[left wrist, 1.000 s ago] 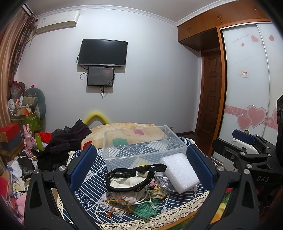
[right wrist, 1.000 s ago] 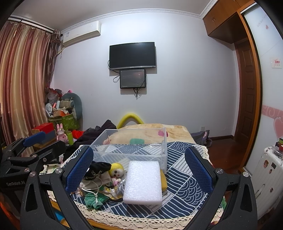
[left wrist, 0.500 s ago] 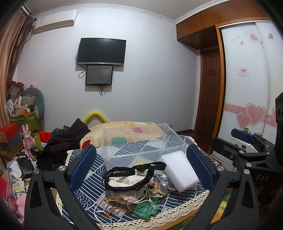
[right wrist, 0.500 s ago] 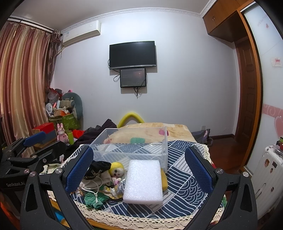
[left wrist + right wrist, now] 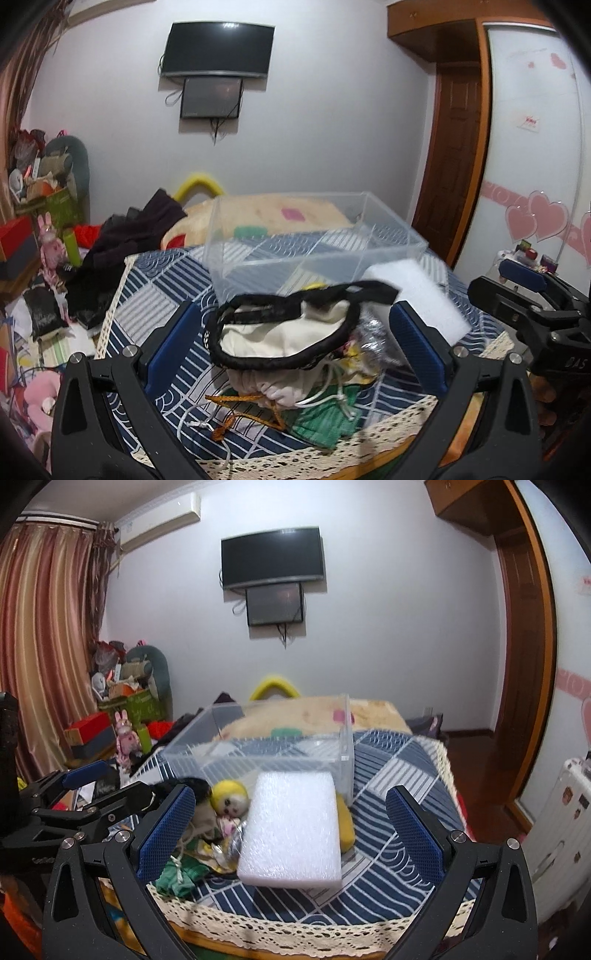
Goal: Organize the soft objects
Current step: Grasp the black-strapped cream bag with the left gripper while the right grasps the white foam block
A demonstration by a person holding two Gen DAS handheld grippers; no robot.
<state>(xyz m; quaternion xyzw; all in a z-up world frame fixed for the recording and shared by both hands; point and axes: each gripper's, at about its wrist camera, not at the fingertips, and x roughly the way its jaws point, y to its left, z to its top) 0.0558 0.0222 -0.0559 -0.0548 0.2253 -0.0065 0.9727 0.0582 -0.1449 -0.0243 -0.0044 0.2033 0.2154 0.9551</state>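
Note:
A pile of soft things lies on the blue patterned tablecloth (image 5: 155, 295) in front of a clear plastic box (image 5: 295, 236). In the left wrist view my left gripper (image 5: 295, 336) is open, its jaws on either side of a cream drawstring bag with a black strap (image 5: 284, 332); a green cloth (image 5: 325, 421) lies below it. In the right wrist view my right gripper (image 5: 291, 823) is open around a white foam block (image 5: 293, 830). A yellow doll head (image 5: 229, 797) and a yellow sponge (image 5: 345, 827) lie beside the block. The box (image 5: 266, 746) looks empty.
The table's lace edge (image 5: 258, 923) is close to me. A bed with a beige blanket (image 5: 280, 214) and dark clothes (image 5: 125, 236) lies behind the box. Clutter and boxes (image 5: 92, 731) fill the left floor. A door (image 5: 524, 664) and a white suitcase (image 5: 561, 812) stand at right.
Both grippers have moved forward and down towards the pile. The bag now sits between the left jaws and the foam block between the right jaws. Both stay open.

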